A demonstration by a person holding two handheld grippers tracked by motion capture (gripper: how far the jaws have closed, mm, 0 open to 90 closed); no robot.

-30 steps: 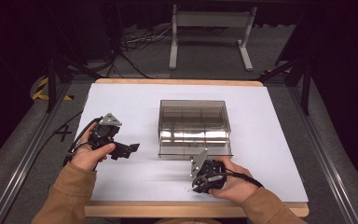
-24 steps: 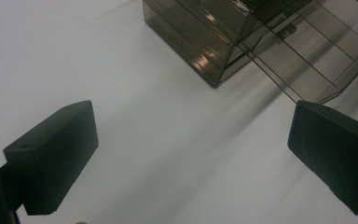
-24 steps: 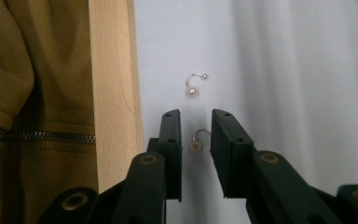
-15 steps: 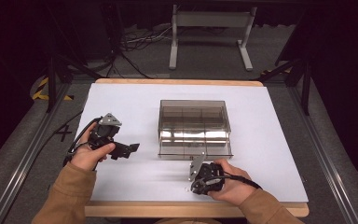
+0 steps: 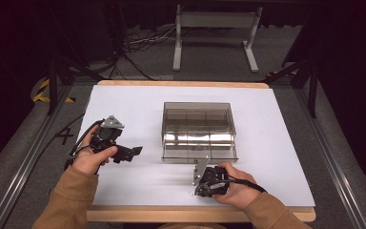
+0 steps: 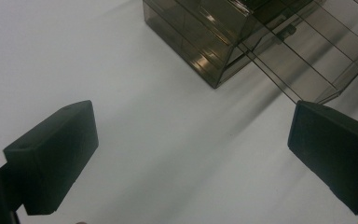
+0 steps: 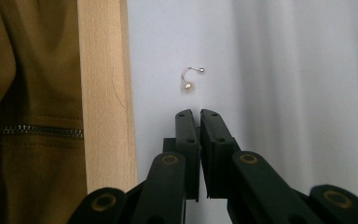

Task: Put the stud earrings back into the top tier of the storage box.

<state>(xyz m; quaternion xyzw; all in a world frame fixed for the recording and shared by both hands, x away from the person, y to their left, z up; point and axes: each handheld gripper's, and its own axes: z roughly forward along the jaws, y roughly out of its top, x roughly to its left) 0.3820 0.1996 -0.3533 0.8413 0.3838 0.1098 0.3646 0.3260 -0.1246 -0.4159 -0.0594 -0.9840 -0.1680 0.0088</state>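
The white bench (image 5: 276, 143) and the smoked clear box (image 5: 198, 129) at its middle lie as they did a second ago. The box's front panel stands open toward the near edge, though I cannot tell whether it is a drawer or a flap. The left tool (image 5: 132, 151) has not moved either. It hangs over the left part of the bench, well apart from the box, its jaws wide and empty and pointing toward the box's near left corner. What has changed is the right tool (image 7: 195, 113): over the last second it has drawn back a little from the box front toward the near edge, and its nose is now turned down at the bench just inside that edge. Its jaws are narrow, almost closed, with a thin slit between them and nothing held. Just beyond their tips, apart from them, lies the earring (image 7: 189, 79), a small pearl on a curved wire, flat on the white surface close to the wooden near edge. I take this to mean the work has turned from the box to the earring. The tool is lined up on it but would have to open before it could pinch so fine a thing, so the pick is not yet begun.
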